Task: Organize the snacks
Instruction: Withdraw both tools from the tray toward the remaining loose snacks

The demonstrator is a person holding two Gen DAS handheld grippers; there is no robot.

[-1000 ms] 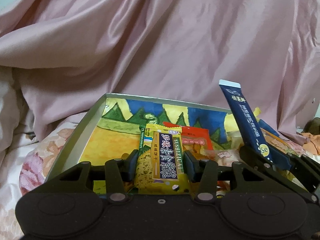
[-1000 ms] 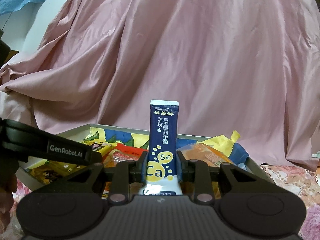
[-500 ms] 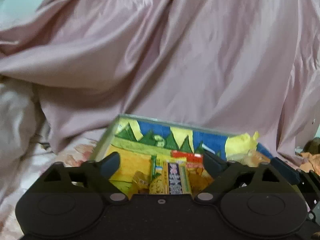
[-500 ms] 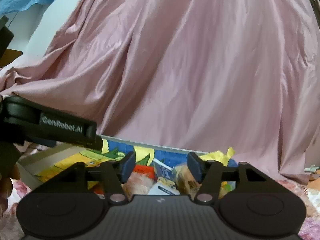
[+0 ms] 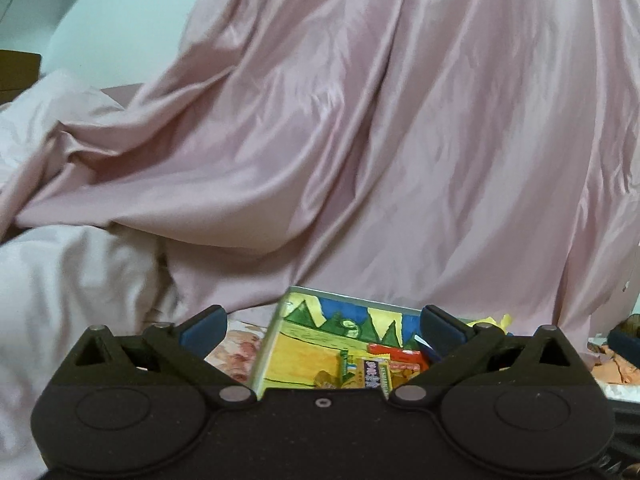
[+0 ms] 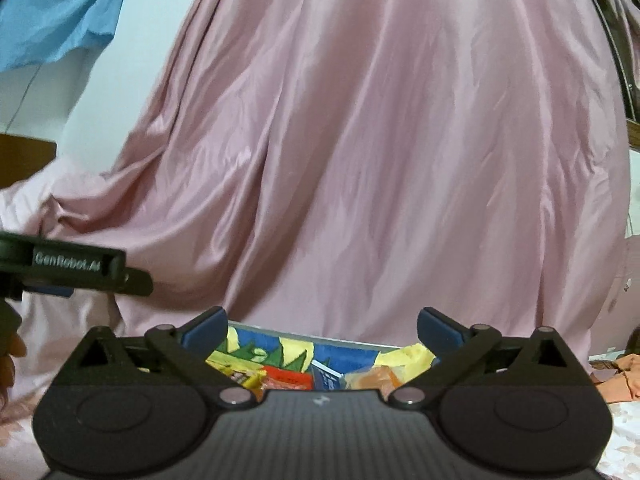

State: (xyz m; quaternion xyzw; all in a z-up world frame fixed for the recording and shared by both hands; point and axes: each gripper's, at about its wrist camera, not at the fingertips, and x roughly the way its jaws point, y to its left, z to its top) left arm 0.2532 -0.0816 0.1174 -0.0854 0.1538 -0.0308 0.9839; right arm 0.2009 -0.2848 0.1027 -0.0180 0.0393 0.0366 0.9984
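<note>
Now both claws stand wide apart and carry nothing: the left claw (image 5: 322,326) and the right claw (image 6: 322,326) each hang above and just in front of the shallow grey-rimmed box with a painted yellow, green and blue landscape inside (image 5: 267,346), which sits on a floral-patterned bed cover (image 5: 236,344) below a big fold of glossy pink satin cloth (image 5: 400,140). The snacks lie inside that box: a yellow-green wafer bar with a dark label (image 5: 376,374) near the middle, a red flat packet (image 6: 287,380) beside it, a dark blue stick sachet (image 6: 327,378) lying down next to an orange translucent packet (image 6: 372,380), and a crinkled yellow wrapper (image 6: 408,354) at the right end. Judging by the empty claws and the filled box, the placing step looks finished for these pieces, and the hands seem to be between items. The next move likely calls for finding any snack outside the box; none shows clearly here, so the claws would need to turn toward the bed around it before closing on anything.
</note>
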